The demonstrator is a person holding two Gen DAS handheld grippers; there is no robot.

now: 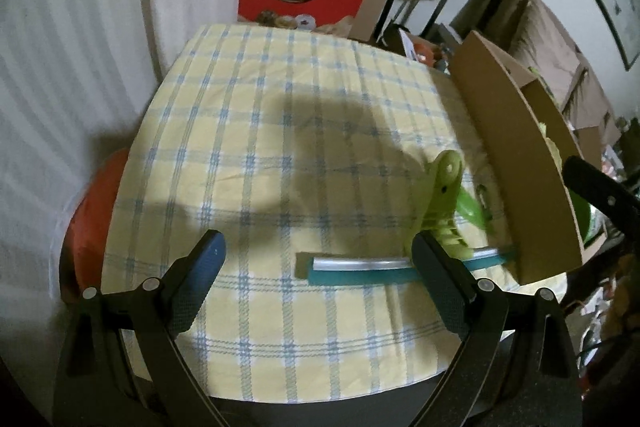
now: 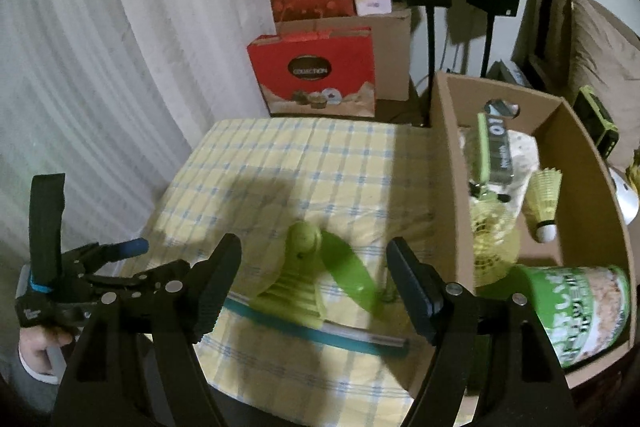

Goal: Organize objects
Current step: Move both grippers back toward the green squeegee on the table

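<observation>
Checked cloth (image 1: 280,131); green clip (image 2: 308,267) blurred, teal strip (image 1: 360,273) part-hidden; both tools, left (image 1: 318,279), right (image 2: 314,291), gaping, empty.

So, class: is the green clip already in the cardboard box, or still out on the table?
Out. The green clip lies on the checked tablecloth, left of the cardboard box wall.

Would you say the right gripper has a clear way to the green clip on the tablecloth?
Probably yes. The right gripper is open, and the green clip lies right ahead between its fingers, on the teal strip, with nothing over it. The cardboard box stands off to one side.
</observation>
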